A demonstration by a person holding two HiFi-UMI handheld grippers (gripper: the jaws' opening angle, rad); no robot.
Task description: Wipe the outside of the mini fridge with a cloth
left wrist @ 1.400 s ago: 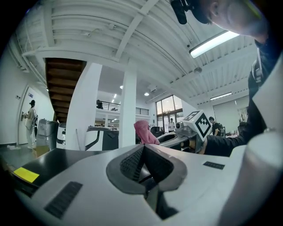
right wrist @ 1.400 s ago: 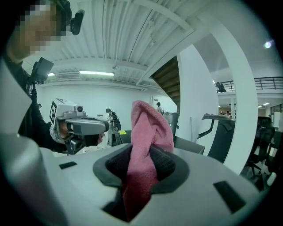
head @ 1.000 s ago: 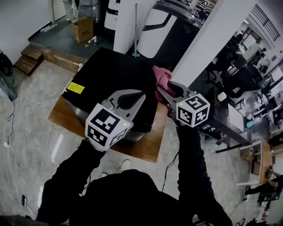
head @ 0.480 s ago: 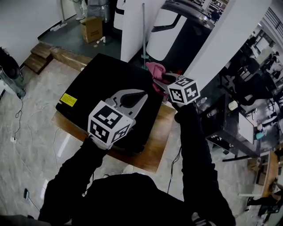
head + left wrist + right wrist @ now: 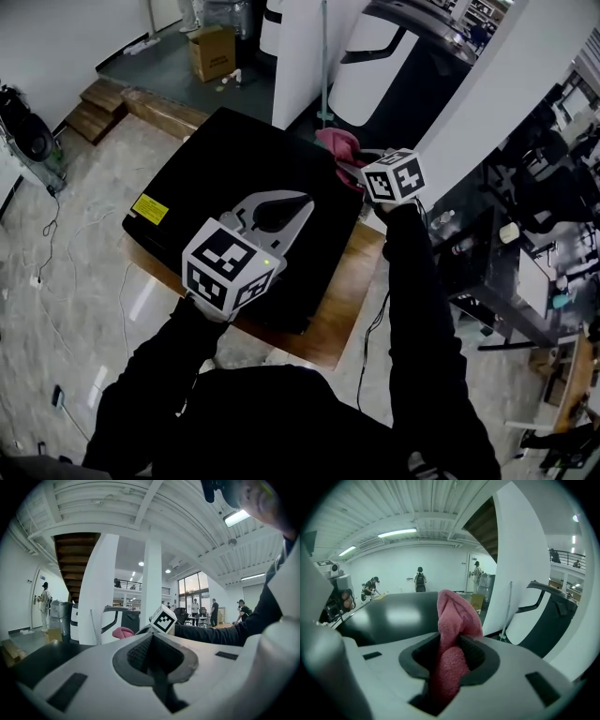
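Fingers, right gripper (image 5: 345, 167): clamped on cloth (image 5: 453, 617), arm outstretched | left gripper (image 5: 296, 202): closed, empty, above mini fridge (image 5: 234, 159)

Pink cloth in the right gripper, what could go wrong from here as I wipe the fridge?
1. The pink cloth is bunched in the right gripper, so the hard jaw tips might scrape the glossy mini fridge.
2. It sits near the fridge's far right edge; a stroke could slip off.
3. The shut left gripper over the top could bump it.
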